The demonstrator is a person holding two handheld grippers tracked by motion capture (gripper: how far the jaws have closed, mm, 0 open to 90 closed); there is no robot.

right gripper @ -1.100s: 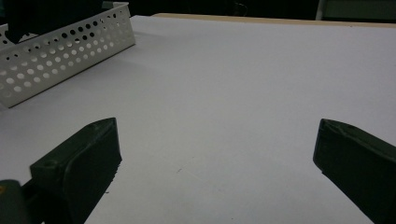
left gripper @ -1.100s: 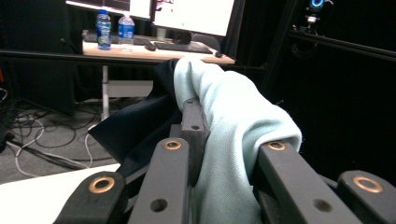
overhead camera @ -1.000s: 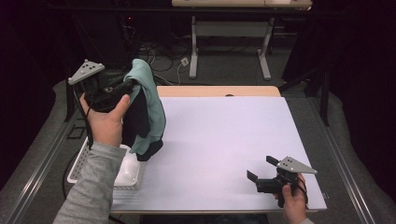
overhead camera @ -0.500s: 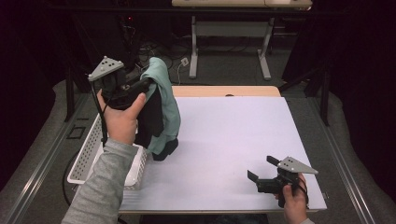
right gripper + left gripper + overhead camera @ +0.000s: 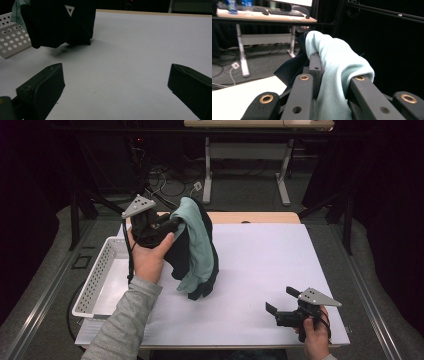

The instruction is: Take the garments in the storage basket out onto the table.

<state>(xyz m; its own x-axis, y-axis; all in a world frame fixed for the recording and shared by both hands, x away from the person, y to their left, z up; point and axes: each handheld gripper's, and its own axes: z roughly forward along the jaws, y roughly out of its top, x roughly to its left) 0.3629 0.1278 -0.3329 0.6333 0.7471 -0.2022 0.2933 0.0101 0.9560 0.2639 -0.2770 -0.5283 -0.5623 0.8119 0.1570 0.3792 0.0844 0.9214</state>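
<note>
A mint-green garment (image 5: 199, 245) draped together with a dark one (image 5: 179, 256) hangs from my left gripper (image 5: 175, 223), held up over the left part of the white table (image 5: 270, 265). The bundle's lower end reaches the tabletop. In the left gripper view the jaws (image 5: 332, 75) are shut on the mint-green cloth (image 5: 337, 52), with dark fabric (image 5: 292, 67) behind it. My right gripper (image 5: 281, 301) rests open at the table's front right, nothing between its fingers (image 5: 117, 82). The dark garment (image 5: 62, 22), with a small white triangle mark, hangs ahead of it.
A white perforated basket (image 5: 95, 280) stands at the table's left edge, its wall (image 5: 12, 37) seen beside the hanging clothes. Beyond the table are a wooden edge (image 5: 260, 217), desk legs (image 5: 207, 175) and floor cables. Dark frame posts flank both sides.
My left hand has carried the hanging clothes rightward and downward, from above the basket to over the table. The right gripper has stayed put.
</note>
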